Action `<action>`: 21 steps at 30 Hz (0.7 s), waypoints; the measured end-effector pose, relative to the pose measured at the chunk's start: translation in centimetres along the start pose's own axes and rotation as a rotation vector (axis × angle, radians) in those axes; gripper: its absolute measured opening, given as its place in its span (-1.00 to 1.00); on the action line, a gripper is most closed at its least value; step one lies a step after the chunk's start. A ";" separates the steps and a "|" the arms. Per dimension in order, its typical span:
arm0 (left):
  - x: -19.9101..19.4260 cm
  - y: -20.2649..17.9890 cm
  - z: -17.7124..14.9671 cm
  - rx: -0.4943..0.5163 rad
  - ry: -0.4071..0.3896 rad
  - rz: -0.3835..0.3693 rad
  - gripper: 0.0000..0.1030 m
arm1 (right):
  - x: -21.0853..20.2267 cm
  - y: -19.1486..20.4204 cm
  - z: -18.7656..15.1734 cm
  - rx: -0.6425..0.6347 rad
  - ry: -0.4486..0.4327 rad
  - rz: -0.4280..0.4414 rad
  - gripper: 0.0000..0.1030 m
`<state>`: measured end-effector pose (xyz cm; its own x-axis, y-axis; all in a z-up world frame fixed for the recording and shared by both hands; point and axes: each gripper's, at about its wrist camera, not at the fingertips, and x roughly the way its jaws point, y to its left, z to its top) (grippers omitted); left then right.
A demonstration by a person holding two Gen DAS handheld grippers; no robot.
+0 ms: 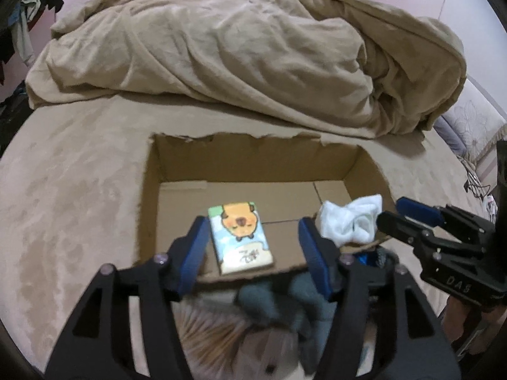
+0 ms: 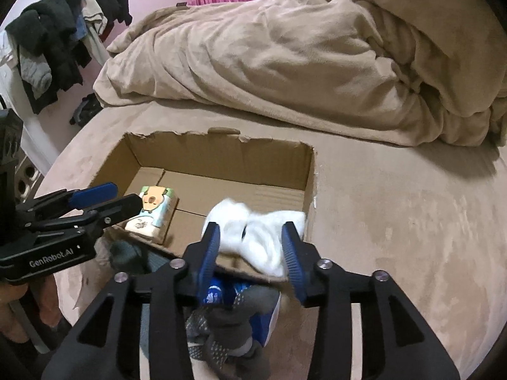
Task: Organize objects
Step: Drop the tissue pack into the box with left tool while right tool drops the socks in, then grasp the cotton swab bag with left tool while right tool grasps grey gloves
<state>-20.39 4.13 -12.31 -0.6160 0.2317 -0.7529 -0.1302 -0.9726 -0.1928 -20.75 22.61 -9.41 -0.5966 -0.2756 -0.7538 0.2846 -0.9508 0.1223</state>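
1 cardboard box (image 1: 164, 164) on the bed holds 2 things: 1 cartoon tissue pack (image 1: 240, 234) and 1 white cloth (image 1: 348, 221). Both the left gripper (image 1: 250, 247) and right gripper (image 2: 250, 247) stand parted, gripping nothing.

Cardboard box (image 1: 164, 161): matt brown corrugated, torn ragged rim. Tissue pack (image 1: 240, 237) in glossy printed plastic wrap; white cloth (image 1: 348, 221) soft, fluffy. Bed cover (image 1: 79, 196) suede-like matt beige, blanket (image 1: 253, 63) plush, gripper fingers (image 2: 210, 247) ribbed blue pads on matt black plastic.
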 end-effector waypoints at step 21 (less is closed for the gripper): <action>-17.1 -0.4 -7.6 0.010 -0.129 0.006 0.57 | -16.1 4.3 -5.7 0.018 -0.127 -0.003 0.22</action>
<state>-3.90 0.72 -4.09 -0.7112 0.2221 -0.6670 -0.1337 -0.9742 -0.1818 -5.64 23.72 -0.43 -0.6880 -0.2873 -0.6664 0.2702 -0.9537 0.1323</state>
